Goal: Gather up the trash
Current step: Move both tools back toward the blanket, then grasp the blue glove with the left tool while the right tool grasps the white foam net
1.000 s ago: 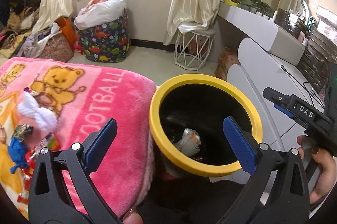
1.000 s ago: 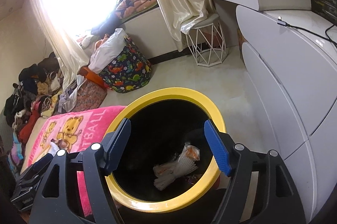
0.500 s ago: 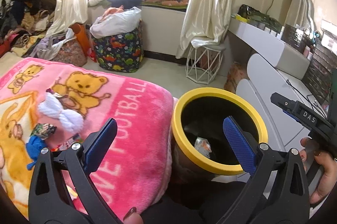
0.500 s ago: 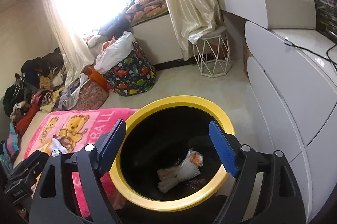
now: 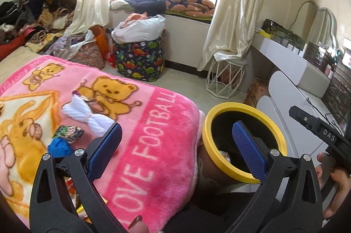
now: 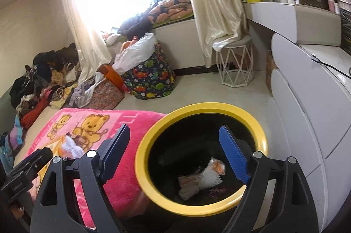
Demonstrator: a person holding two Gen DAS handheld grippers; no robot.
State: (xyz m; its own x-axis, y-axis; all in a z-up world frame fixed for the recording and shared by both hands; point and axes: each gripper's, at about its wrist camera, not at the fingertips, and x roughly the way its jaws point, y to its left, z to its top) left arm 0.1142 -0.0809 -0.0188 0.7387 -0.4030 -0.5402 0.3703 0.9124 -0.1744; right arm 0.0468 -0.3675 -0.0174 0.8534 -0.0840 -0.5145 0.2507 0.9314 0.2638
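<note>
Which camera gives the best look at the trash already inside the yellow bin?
The right wrist view: it looks down into the yellow bin, showing the white wrapper on the bottom. The left wrist view shows only a sliver behind the rim.

We see a bed (image 5: 13,57) covered by a pink bear-print blanket (image 5: 158,145). Directly on the blanket lie a white twisted wrapper (image 5: 87,114), a dark printed packet (image 5: 69,133) and a blue crumpled piece (image 5: 59,146), close together. On the floor (image 6: 197,88), just beside the bed's edge, stands a yellow-rimmed bin (image 6: 140,158); a dinosaur-print basket (image 6: 151,81) and a white wire stool (image 6: 237,66) stand farther off.
</note>
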